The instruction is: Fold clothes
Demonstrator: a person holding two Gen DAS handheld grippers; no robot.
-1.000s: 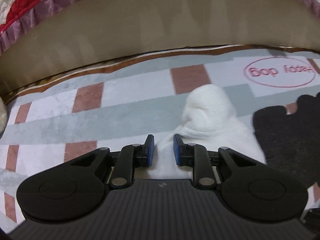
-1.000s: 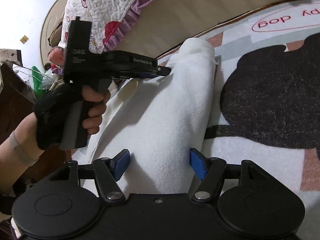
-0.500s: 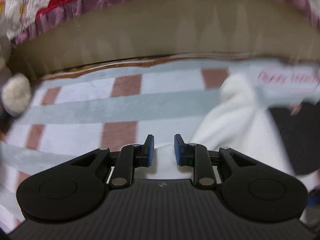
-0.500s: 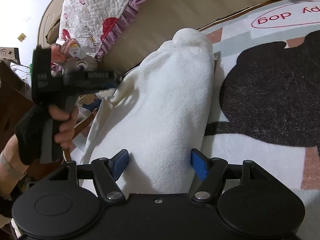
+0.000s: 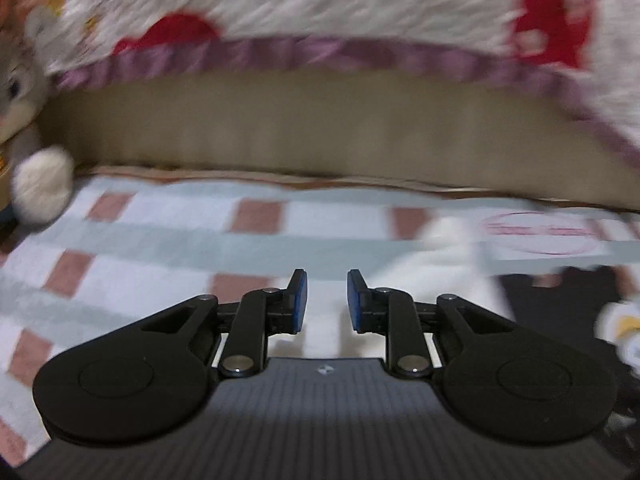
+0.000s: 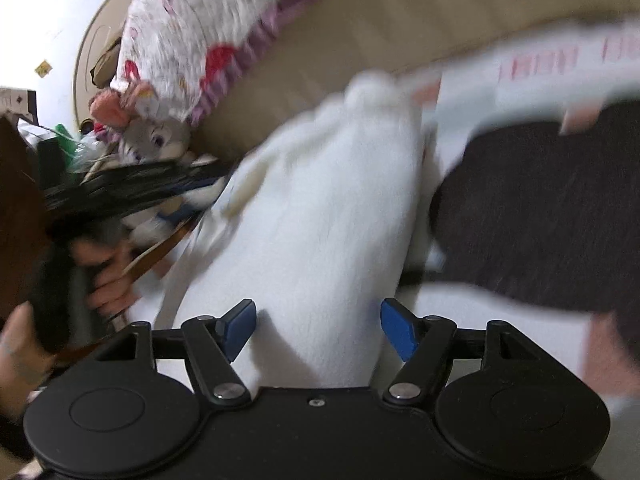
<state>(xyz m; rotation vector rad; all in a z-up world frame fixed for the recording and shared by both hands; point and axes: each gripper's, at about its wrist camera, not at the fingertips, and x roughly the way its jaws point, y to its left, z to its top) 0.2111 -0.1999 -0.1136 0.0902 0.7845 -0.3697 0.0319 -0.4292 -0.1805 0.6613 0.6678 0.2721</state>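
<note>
Nearest in the right wrist view, the right gripper with blue pads spread wide, released, straddling the near end of a thick white fleece garment without pinching it; pads just beside the cloth on either side. In the left wrist view, the left gripper with blue pads drawn near together but a gap showing between them, white fleece visible in and behind that gap; cannot tell whether any cloth is pinched. Garment lying as a long bundle running from near to far across a checked blanket of white, grey and reddish squares, far end bunched into a rounded lump. To the right of the garment, a large black shape printed on the blanket, and beyond it a blurred pink oval with lettering. At left in the right wrist view, a person's hand gripping the black handle of the left gripper, much blurred. Farther off, a tan padded headboard, a grey-and-white plush toy at far left, and over all a white quilted cover with red patches and a purple frill.
</note>
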